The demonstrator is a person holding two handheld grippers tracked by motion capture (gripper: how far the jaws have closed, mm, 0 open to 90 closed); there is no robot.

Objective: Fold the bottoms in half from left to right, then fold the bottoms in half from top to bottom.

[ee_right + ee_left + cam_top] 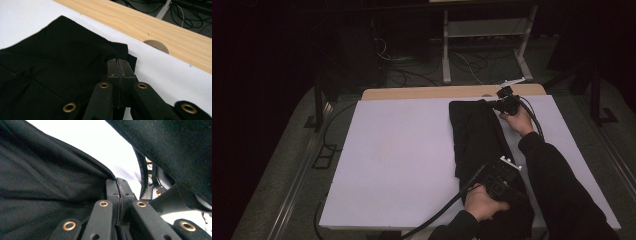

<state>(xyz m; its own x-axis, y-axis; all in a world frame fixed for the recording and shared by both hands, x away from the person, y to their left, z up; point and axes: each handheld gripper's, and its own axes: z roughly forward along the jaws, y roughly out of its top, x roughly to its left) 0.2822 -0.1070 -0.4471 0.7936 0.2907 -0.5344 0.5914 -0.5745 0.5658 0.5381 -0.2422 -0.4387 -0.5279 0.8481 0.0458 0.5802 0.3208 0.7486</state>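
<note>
A black garment (477,135) lies lengthwise on the right half of the white-covered table (402,150). At its near end my left gripper (504,175) is shut on the cloth. In the left gripper view the jaws (119,182) are pressed together with a thin edge of the black fabric (50,185) between them. At the far end my right gripper (499,105) is shut on the garment's far right corner. In the right gripper view its jaws (119,62) pinch that corner of the cloth (62,62), which lies flat on the white cover.
A bare wooden strip (422,93) runs along the table's far edge, with a round cutout (156,45) near the right gripper. Behind it stand a metal frame (484,30) and floor cables (412,75). A dark sleeve (175,150) hangs over the left gripper.
</note>
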